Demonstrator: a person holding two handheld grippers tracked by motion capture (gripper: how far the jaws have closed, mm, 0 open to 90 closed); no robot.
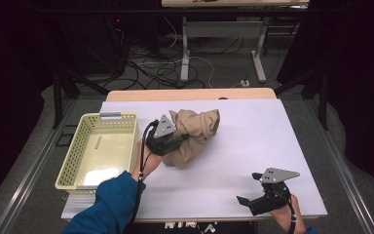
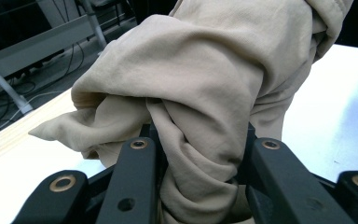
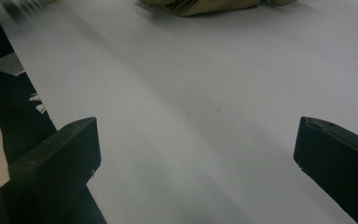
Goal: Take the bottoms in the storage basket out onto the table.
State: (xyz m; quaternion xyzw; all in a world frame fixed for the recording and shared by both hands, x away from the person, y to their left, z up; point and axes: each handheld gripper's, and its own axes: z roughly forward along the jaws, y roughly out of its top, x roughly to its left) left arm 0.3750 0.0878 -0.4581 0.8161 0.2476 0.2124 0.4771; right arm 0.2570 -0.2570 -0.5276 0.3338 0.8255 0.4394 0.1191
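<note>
A crumpled beige cloth (image 1: 197,129) lies bunched in the middle of the white table (image 1: 253,141). My left gripper (image 1: 181,140) comes at it from the left and is shut on a thick fold of it. In the left gripper view the beige cloth (image 2: 200,84) is pinched between the two black jaws of the left gripper (image 2: 200,142) and bulges above them. My right gripper (image 1: 249,189) hovers near the table's front right edge, jaws wide apart and empty. In the right gripper view the right gripper (image 3: 196,144) faces bare table, with the cloth (image 3: 200,5) far ahead.
A pale yellow perforated basket (image 1: 73,151) stands at the table's left edge, just left of my left hand, a blue sleeve (image 1: 109,204) behind it. Beyond the far edge are desk legs and floor cables (image 1: 175,68).
</note>
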